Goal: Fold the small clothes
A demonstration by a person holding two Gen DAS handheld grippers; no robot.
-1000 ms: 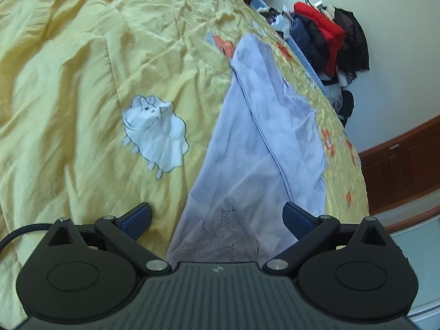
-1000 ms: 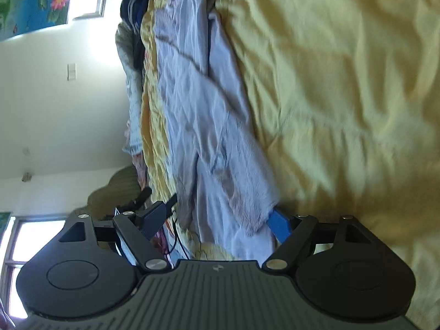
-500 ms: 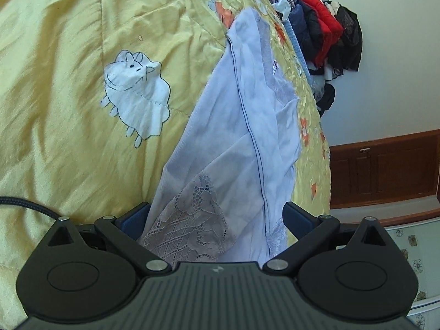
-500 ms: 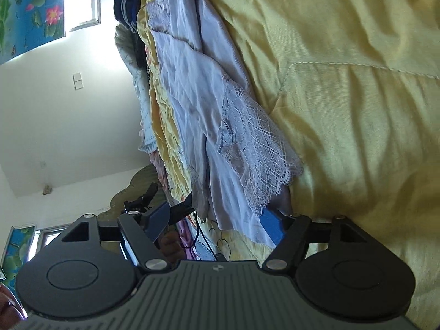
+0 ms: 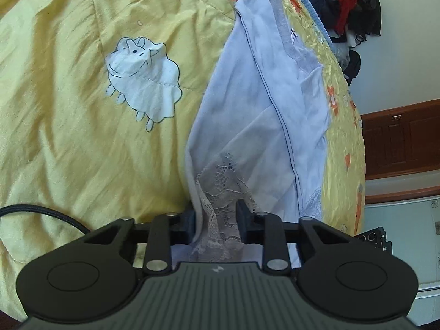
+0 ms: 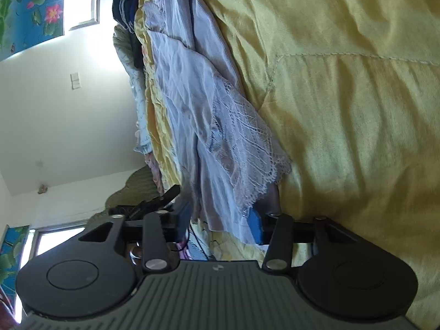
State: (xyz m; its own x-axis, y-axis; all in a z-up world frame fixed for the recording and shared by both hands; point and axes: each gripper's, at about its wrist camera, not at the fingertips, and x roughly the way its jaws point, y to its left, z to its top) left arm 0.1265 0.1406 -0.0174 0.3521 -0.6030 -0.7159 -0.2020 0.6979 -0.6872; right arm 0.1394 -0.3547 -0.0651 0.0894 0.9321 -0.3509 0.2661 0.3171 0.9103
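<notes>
Two matching hand-held tools in matte black and charcoal. The left gripper (image 5: 216,218) has a ribbed dark-grey centre plate bearing a small pale lightning-style mark, flanked by two round black housings, each with an embossed circle. Flat black link arms run forward from silver pivot screws, with smaller silver screws at their far joints and triangular cut-outs in the outer arms. A braided black cable (image 5: 41,211) trails off from its left side. The right gripper (image 6: 222,225) shares the same ribbed plate, round housings and silver screws; its fingers (image 6: 255,227) carry bright blue pads.
</notes>
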